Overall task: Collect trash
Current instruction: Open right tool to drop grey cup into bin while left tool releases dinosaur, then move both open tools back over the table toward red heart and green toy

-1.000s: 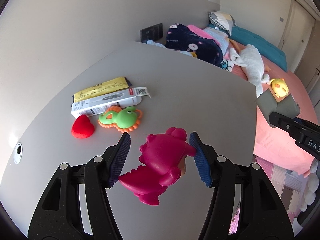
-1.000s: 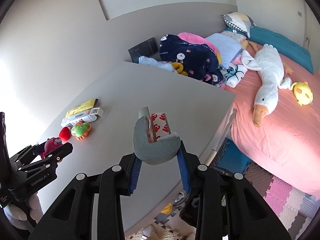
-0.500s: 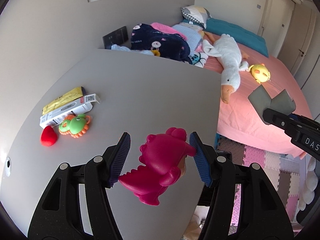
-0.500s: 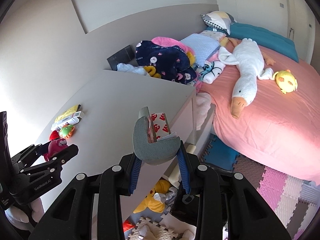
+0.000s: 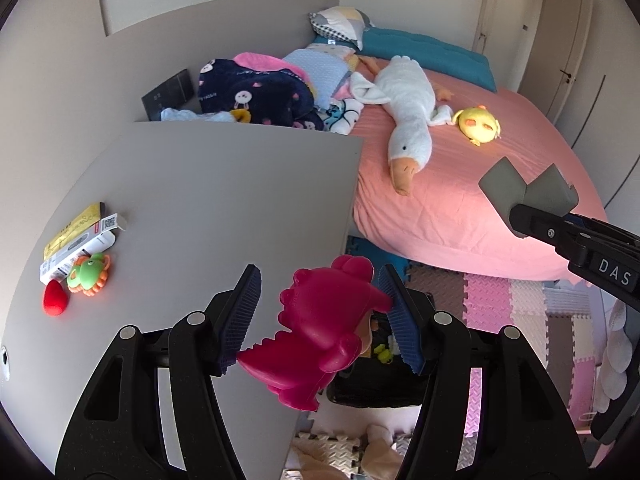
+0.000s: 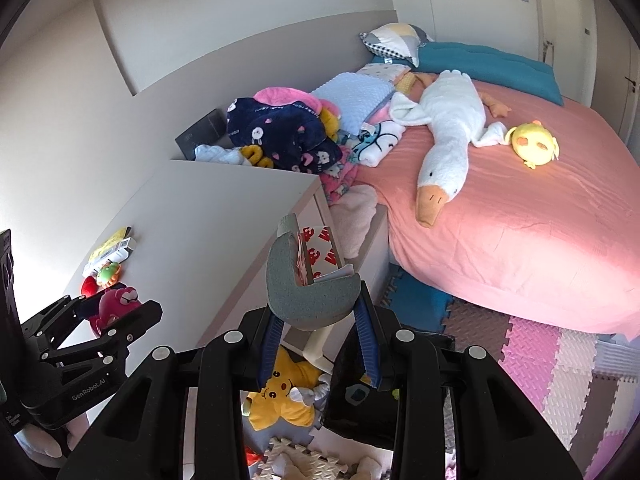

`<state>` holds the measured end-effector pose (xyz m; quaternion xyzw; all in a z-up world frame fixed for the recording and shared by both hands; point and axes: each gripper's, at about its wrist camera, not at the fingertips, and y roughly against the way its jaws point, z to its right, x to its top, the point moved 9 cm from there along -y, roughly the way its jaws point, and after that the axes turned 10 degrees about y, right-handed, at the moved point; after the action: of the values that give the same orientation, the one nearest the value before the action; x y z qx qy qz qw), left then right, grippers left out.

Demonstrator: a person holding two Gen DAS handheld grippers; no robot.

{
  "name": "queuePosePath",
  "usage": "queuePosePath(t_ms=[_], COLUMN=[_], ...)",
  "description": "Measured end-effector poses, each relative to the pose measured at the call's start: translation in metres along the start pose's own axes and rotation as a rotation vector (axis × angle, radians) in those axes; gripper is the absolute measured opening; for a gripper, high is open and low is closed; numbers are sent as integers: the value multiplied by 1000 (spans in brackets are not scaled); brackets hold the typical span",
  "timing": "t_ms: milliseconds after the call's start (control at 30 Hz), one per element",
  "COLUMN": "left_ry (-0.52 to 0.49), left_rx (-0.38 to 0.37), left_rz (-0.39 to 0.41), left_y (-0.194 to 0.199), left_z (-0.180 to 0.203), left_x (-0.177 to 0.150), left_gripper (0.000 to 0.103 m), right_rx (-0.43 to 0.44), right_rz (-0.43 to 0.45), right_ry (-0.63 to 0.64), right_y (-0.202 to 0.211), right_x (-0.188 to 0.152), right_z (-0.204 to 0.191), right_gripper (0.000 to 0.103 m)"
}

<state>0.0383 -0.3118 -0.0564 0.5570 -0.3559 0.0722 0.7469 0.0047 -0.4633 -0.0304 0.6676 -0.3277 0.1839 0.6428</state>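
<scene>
A: What is each hand holding?

B: The left gripper (image 5: pixel 320 316) squeezes a pink dinosaur toy (image 5: pixel 316 340) between its blue pads. The right gripper (image 6: pixel 318 334) pinches a gray foam corner guard (image 6: pixel 308 292) with red-and-white sticker tape inside.

A: Where are they?

B: Both hang in the air past the edge of the gray table (image 5: pixel 208 200), over the floor. A dark bin (image 6: pixel 360 400) sits on the floor right under them, I think.

A: How should they drop the stuff?

B: Line up over the bin first. Go low, then let go one at a time, so nothing bounces onto the foam mats (image 5: pixel 516 308).

A: Which way does the dinosaur point?

B: It stands tall, head up and far from the camera, tail sticking out to the left. The guard's long side points away from the camera, toward the pink bed (image 6: pixel 520 208).
</scene>
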Motion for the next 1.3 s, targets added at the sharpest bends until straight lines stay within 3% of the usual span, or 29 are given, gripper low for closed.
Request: queuePosePath(t_ms=[367, 400, 433, 467, 500, 567, 733, 1300], left_ry=[-83, -91, -107, -120, -131, -159, -164, -121], left_rx=[-75, -95, -119, -128, -126, -126, -114, -62], left_rz=[-21, -24, -35, -40, -31, -17, -22, -31], left_y=[-5, -4, -4, -3, -2, -1, -4, -6], left_z=[53, 58, 65, 70, 73, 80, 80, 40], left_x=[-10, -12, -14, -16, -17, -18, -18, -13], left_gripper=[60, 60, 67, 91, 98, 97, 97, 97], right_rx=[-58, -63, -68, -85, -108, -154, -171, -127], right_rz=[12, 13, 11, 11, 24, 53, 72, 54], right_ry=[-49, -55, -56, -55, -54, -47, -81, -56], right_y=[15, 16, 17, 18, 21, 27, 31, 13], right_x=[-7, -8, -8, -7, -6, -2, 2, 10], right_z=[41, 43, 46, 49, 52, 59, 73, 45], right_gripper=[36, 40, 47, 63, 70, 70, 70, 70])
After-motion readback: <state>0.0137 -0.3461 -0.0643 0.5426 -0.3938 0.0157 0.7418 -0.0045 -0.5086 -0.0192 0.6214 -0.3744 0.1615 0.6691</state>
